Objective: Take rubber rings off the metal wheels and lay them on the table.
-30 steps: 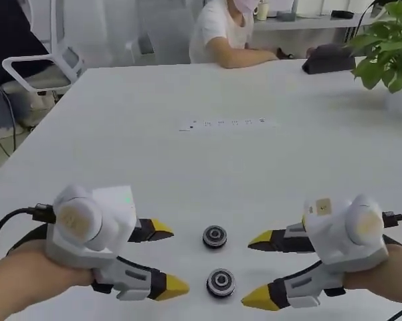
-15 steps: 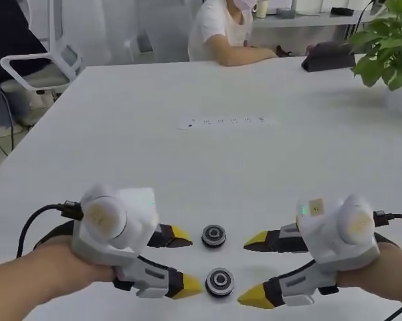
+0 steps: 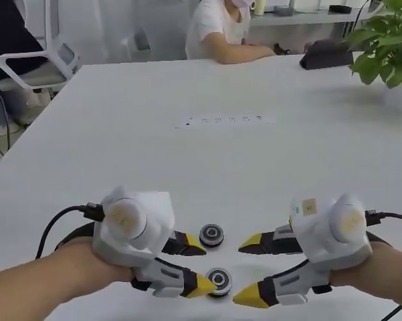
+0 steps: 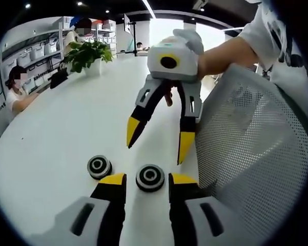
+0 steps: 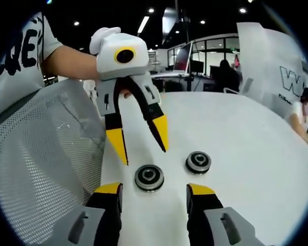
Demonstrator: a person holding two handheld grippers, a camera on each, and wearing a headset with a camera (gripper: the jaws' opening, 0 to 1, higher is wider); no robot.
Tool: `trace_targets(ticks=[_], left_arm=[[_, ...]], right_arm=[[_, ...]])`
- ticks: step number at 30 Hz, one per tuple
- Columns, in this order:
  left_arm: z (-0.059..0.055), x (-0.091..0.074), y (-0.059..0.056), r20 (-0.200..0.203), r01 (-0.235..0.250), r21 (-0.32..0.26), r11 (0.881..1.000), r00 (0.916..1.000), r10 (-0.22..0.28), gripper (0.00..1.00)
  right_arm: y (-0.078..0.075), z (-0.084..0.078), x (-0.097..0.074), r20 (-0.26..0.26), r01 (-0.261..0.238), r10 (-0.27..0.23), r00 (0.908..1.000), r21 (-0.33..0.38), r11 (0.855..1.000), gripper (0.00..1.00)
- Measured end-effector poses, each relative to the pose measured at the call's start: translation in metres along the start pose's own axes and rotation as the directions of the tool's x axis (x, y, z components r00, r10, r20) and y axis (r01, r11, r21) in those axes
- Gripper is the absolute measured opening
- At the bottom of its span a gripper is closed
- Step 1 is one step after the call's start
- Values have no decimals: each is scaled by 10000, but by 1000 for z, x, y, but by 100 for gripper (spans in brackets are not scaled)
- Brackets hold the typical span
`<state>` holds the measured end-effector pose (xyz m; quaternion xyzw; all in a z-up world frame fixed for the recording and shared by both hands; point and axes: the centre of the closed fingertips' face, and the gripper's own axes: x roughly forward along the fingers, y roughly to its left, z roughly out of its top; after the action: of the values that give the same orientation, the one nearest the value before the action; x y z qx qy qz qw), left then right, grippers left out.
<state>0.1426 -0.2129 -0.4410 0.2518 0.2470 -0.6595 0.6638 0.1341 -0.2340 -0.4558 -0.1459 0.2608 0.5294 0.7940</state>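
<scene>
Between left gripper (image 3: 205, 267) and right gripper (image 3: 242, 273), both gaping empty, flat on white table (image 3: 187, 160): nearer round metal wheel (image 3: 219, 281), farther round metal wheel (image 3: 212, 235), black rubber rings (image 5: 137, 178) on.

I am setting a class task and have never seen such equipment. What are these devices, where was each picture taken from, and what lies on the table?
A person holds hand-worked tongs in each hand: the left tongs and the right tongs. The wide picture comes from a camera on the person's head. Each round one comes from a camera riding on one pair of tongs, looking along its jaws. On the white table lie two small dark-rimmed metal wheels, a near wheel and a far wheel. Both tongs are open and hold nothing.
</scene>
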Motion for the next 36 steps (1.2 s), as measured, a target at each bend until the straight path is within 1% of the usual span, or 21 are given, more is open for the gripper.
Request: trace_targets(ticks=[7, 12, 16, 20, 21, 24, 26, 28, 32, 36], left_arm=[[-4, 9, -6, -108, 244, -105, 9996, 9996, -245, 21], [-9, 14, -7, -329, 361, -108, 9993, 9988, -364, 18], [-8, 15, -8, -286, 346, -160, 9993, 9990, -350, 14], [-12, 19, -8, -471, 298, -45, 9995, 9984, -300, 11], [-10, 19, -7, -361, 258, -32, 9997, 9990, -258, 11], [-9, 20, -5, -316, 91, -44, 9999, 9995, -93, 8], [-9, 20, -6, -262, 8, 50, 10000, 9997, -6, 8], [-9, 20, -7, -221, -69, 306, 9995, 9997, 76, 8], [-10, 20, -5, -84, -150, 80, 9999, 9999, 150, 8], [-10, 20, -5, 32, -216, -11, 9998, 9998, 216, 8]], right_arm=[[0, -1, 1, -9, 14, -14, 10000, 84, 10000, 49], [0, -3, 2, -67, -9, 9, 10000, 48, 10000, 49], [1, -4, 2, -107, -27, 27, 9999, 67, 10000, 49], [1, -5, 3, -140, -49, 50, 9999, 83, 10000, 49], [1, -5, 3, -139, -53, 54, 9999, 76, 10000, 49], [1, -5, 3, -150, -42, 43, 9999, 77, 10000, 49], [0, -5, 3, -151, -42, 43, 9999, 79, 10000, 49], [1, -5, 3, -155, -57, 58, 9999, 73, 10000, 48], [2, -4, 6, -211, -139, 140, 9997, 55, 9999, 47], [4, -2, 9, -233, -268, 269, 9994, 31, 9996, 46]])
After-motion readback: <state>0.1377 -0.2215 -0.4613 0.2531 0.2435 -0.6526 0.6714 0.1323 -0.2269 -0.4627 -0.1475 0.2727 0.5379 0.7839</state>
